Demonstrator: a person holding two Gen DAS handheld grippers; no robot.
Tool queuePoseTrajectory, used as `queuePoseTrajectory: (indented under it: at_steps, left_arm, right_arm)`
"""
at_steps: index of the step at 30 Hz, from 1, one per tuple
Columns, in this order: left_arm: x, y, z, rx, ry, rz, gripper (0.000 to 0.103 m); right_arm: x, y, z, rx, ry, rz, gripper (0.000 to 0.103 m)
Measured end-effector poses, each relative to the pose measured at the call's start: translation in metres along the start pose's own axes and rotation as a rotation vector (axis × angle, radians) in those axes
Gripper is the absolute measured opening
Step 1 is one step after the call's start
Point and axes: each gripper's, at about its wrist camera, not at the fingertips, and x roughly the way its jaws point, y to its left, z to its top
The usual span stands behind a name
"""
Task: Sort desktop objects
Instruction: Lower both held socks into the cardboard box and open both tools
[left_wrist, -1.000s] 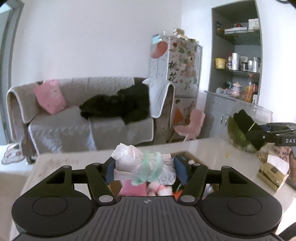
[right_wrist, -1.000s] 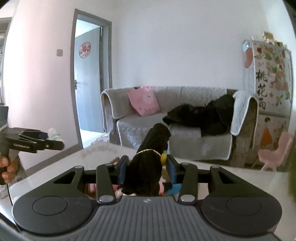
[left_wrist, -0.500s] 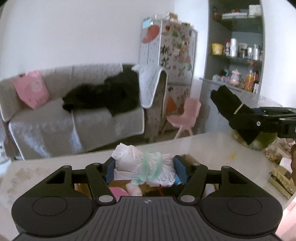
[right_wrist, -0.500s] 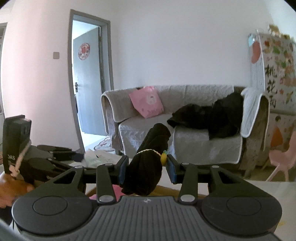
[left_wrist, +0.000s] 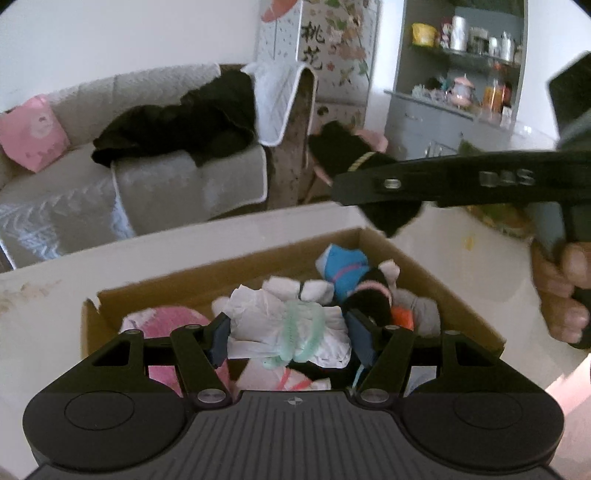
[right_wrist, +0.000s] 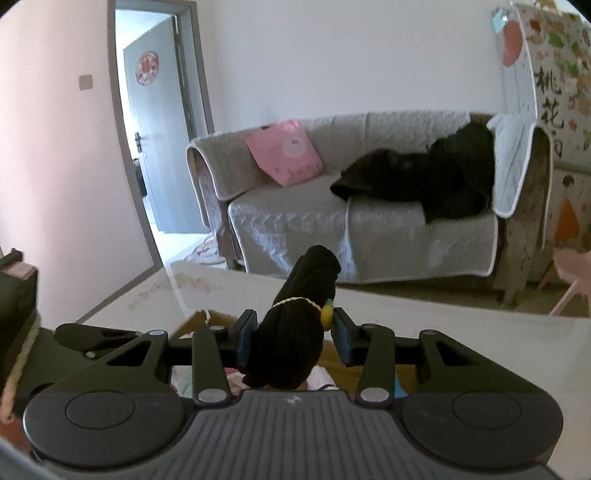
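Note:
My left gripper (left_wrist: 286, 334) is shut on a white cloth bundle (left_wrist: 258, 325) tied with a mint green hair band, held just above an open cardboard box (left_wrist: 443, 291). The box holds several rolled cloth bundles: pink, blue, black, grey. My right gripper (right_wrist: 291, 338) is shut on a black rolled bundle (right_wrist: 295, 332) ringed by a thin yellow band with a small yellow charm. In the left wrist view the right gripper (left_wrist: 373, 181) reaches in from the right, its black bundle (left_wrist: 347, 151) above the box's far right corner. A hand (left_wrist: 561, 291) holds its handle.
The box sits on a pale glossy table (left_wrist: 44, 295). Beyond the table stand a grey sofa (right_wrist: 369, 229) with a pink cushion and a dark garment, a decorated cabinet (left_wrist: 332, 37), grey shelves (left_wrist: 461, 66) and an open doorway (right_wrist: 162, 147).
Both grippers have come down and toward the box, each keeping its bundle. The box interior now fills the left wrist view, and the right gripper has moved in close on its right.

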Motion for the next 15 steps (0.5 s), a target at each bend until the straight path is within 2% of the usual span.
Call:
queuePoseTrajectory:
  at_steps: [15]
  left_arm:
    - [0.020, -0.002, -0.015, 0.038, 0.079, 0.021, 0.072]
  right_arm:
    - [0.065, 0.011, -0.026, -0.068, 0.138, -0.018, 0.043]
